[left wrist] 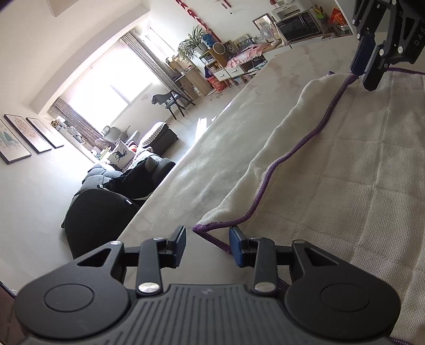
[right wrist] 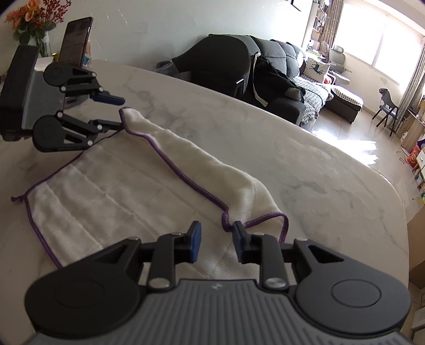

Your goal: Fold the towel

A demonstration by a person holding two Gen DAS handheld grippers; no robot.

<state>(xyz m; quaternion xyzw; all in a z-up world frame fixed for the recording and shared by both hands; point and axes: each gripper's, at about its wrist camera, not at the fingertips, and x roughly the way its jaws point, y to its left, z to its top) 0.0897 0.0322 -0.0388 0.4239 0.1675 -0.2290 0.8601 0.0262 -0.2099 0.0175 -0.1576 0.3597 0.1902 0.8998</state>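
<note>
Our left claw (left wrist: 207, 245) hangs spread at the near towel (left wrist: 345, 172) corner, one finger on either side of the purple hem, pinching nothing. Our right claw (right wrist: 216, 242) is likewise spread, its right finger just beside the other folded-over corner. The white towel lies on the marble table (right wrist: 305, 159), one long edge rolled loosely inward between the two claws. Farther off stand a phone (right wrist: 77, 39), flowers (right wrist: 29, 18) and a dark sofa (right wrist: 279, 79).
</note>
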